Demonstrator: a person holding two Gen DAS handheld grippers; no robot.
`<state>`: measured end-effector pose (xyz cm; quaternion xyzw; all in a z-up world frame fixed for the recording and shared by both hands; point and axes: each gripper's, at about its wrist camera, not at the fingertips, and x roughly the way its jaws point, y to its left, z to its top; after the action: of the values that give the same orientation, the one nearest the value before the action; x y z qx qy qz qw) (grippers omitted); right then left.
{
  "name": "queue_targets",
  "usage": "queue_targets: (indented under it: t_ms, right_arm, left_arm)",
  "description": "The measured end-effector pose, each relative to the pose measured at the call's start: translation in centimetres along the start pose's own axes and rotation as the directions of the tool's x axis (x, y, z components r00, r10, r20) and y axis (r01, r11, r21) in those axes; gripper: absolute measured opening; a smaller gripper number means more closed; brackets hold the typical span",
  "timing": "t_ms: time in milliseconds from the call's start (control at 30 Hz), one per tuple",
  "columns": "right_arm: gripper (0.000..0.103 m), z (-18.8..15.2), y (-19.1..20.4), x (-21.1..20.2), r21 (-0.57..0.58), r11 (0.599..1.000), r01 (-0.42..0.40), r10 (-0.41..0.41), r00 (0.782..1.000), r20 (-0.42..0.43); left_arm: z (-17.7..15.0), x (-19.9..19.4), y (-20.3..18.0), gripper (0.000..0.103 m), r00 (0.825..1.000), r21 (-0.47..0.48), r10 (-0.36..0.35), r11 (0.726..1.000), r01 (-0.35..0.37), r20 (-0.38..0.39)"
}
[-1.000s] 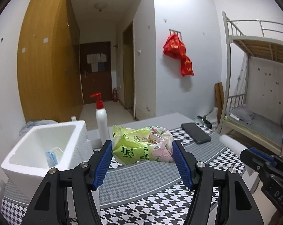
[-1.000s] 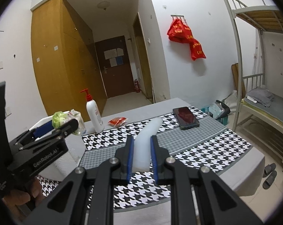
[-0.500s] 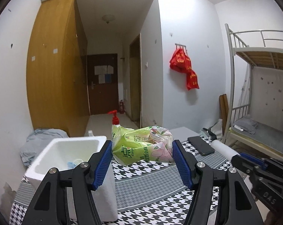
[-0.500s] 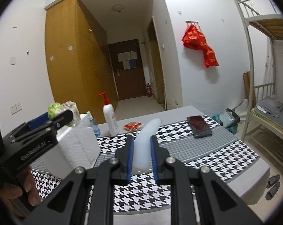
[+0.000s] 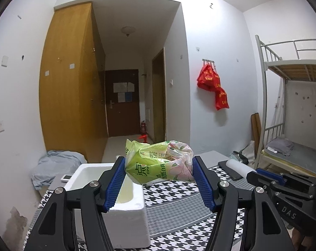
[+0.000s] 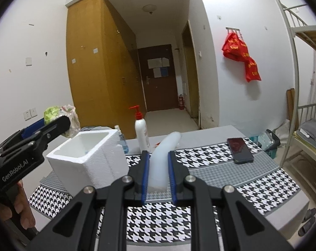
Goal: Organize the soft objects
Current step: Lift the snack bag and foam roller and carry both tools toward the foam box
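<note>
My left gripper (image 5: 159, 167) is shut on a green and pink tissue pack (image 5: 158, 165), held in the air just right of the white foam box (image 5: 126, 215). The same pack (image 6: 59, 115) shows at the left of the right wrist view, above and left of the foam box (image 6: 84, 163). My right gripper (image 6: 158, 167) is shut on a pale, soft white roll (image 6: 164, 156) that sticks up and forward from between the blue pads. In the left wrist view that roll (image 5: 239, 167) pokes out at the right, over the table.
A houndstooth cloth (image 6: 210, 179) covers the table. On it stand a red-pump white bottle (image 6: 142, 133), a small blue-tinted bottle (image 6: 121, 140) and a black phone (image 6: 240, 149). A bunk bed (image 5: 291, 108) stands at the right. A grey cloth heap (image 5: 53, 165) lies behind the box.
Both grippers rose and shifted left, each keeping its grip. The foam box now sits nearer and lower under the tissue pack, and the pump bottle is hidden behind the pack.
</note>
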<state>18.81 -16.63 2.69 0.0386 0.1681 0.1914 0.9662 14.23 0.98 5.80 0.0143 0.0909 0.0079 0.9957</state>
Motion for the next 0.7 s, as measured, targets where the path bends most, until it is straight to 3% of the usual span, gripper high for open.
queue_targets:
  t_ms: [700]
  right_arm:
    - [0.021, 1.3, 3.8, 0.8, -0.074, 0.994, -0.081, 0.084, 0.996, 0.041]
  left_arm:
    - [-0.2, -0.9, 4.9, 0.065, 0.996, -0.022, 0.085, 0.996, -0.085, -0.006]
